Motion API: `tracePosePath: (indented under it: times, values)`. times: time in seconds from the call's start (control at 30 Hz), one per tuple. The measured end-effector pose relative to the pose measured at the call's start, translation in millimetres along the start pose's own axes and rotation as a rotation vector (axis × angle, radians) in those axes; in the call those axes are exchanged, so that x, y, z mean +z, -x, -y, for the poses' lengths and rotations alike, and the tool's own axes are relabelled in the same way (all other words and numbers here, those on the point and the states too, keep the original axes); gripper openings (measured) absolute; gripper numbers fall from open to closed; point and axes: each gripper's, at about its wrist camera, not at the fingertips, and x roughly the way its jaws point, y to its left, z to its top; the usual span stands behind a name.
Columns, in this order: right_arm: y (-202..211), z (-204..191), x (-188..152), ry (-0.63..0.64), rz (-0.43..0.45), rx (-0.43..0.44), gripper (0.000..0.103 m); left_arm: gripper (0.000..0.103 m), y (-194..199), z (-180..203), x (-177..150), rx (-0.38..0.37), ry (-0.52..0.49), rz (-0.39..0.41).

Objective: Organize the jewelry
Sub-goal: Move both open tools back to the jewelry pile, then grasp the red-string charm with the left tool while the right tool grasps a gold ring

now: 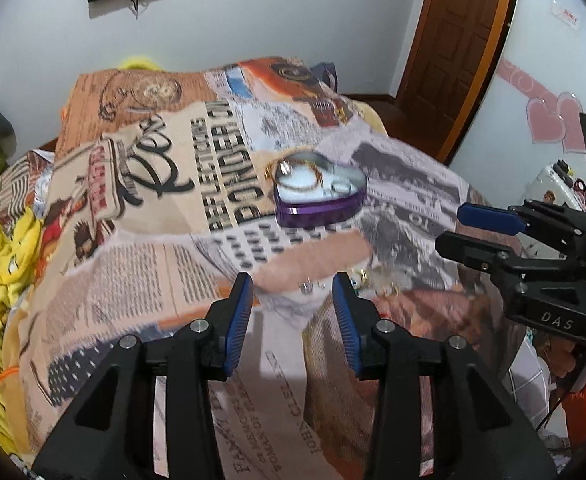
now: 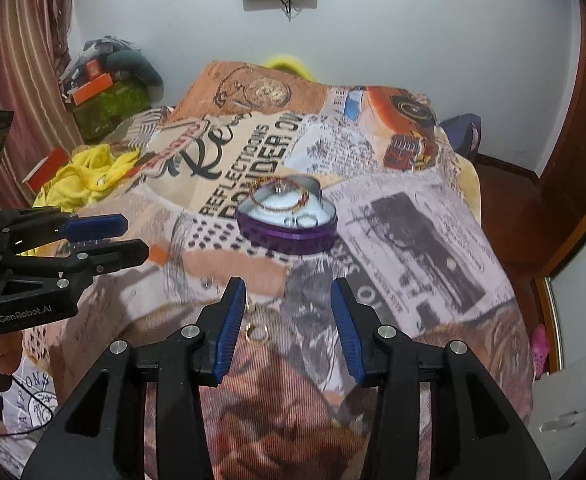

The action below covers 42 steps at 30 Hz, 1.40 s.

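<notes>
A: Light noted as even and soft, fairly bright; source not seen. Faint shadow cast under the purple heart tin (image 1: 320,210) on the bedspread (image 1: 141,264).

B: Motion blur recorded over the bedspread print, worst toward the near edge in the left wrist view. Small rings (image 2: 256,333) smeared.

A: Strong fisheye bending logged at the rims; dark vignette in every corner. Door frame (image 1: 481,64) bowed.

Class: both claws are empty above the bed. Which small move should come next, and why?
Probably lower the right claw onto the gold ring lying loose on the bedspread: its jaws stand open, and the purple heart-shaped box already holds other jewelry.
</notes>
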Motion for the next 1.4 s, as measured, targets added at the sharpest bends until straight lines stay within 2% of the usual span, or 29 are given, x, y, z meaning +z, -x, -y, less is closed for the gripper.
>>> tracePosePath:
  times: [0.23, 0.63, 0.73, 0.87, 0.93, 1.03, 1.3, 1.4]
  values:
    - [-12, 2, -23, 0.004, -0.073, -0.003, 0.040, 0.040, -24, 13, -20, -0.044, -0.005, -0.085]
    - [-28, 5, -43, -0.010, -0.137, 0.018, 0.040, 0.040, -50, 32, -25, -0.091, -0.040, -0.111]
    - [-30, 3, -42, -0.002, -0.137, 0.025, 0.040, 0.030, -56, 35, -24, -0.094, -0.064, -0.106]
    - [-32, 2, -40, 0.012, -0.139, 0.025, 0.040, 0.022, -63, 32, -20, -0.106, -0.067, -0.104]
    - [-33, 3, -40, 0.014, -0.138, 0.028, 0.040, 0.011, -66, 31, -19, -0.118, -0.065, -0.104]
    - [-36, 2, -40, 0.012, -0.140, 0.038, 0.040, 0.006, -66, 31, -19, -0.122, -0.073, -0.103]
    - [-44, -11, -39, 0.039, -0.135, 0.077, 0.040, 0.006, -55, 25, -20, -0.127, -0.040, -0.078]
    - [-48, -20, -38, 0.068, -0.133, 0.080, 0.037, 0.006, -45, 24, -18, -0.132, -0.042, -0.055]
